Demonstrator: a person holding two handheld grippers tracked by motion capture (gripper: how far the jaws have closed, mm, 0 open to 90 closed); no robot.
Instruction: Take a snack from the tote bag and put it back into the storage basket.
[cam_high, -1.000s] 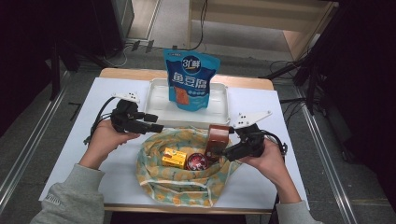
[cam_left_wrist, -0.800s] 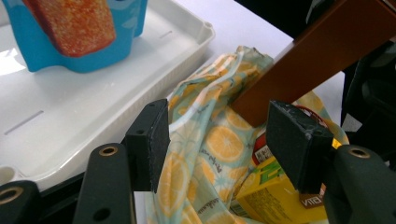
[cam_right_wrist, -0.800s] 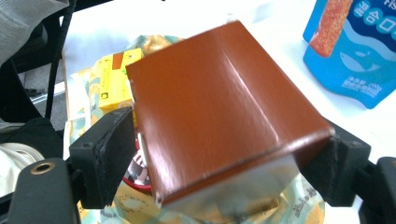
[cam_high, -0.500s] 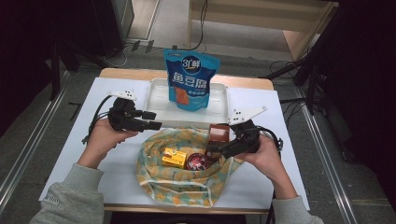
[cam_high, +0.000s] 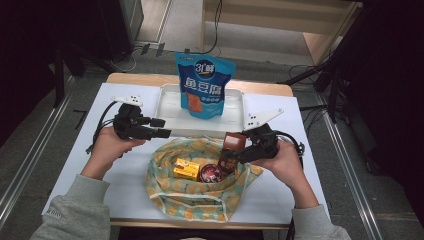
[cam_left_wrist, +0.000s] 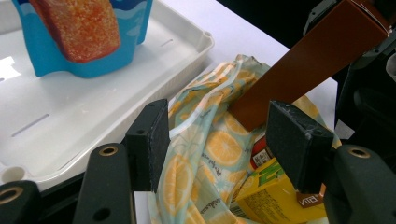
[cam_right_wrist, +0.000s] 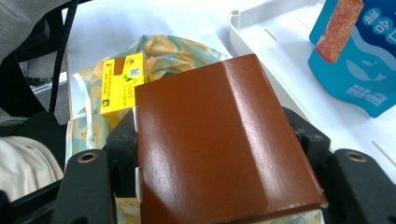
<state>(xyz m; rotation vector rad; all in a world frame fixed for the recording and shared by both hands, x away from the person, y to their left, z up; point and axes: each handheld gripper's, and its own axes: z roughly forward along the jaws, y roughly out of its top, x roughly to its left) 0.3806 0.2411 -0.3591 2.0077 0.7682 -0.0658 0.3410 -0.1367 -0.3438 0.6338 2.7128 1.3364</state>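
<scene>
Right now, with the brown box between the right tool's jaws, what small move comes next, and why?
Probably lift the brown box clear of the fruit-print bag: the right tool has just been closing and grips it, tilted, over the bag.

The tall blue plastic snack pouch (cam_high: 202, 85) standing in the white tray carries a "3" with further characters at its top and large white Chinese characters, 鱼豆腐, below. The yellow cardboard carton (cam_left_wrist: 275, 200) bears a small brown tag reading roughly "VIIA".
</scene>
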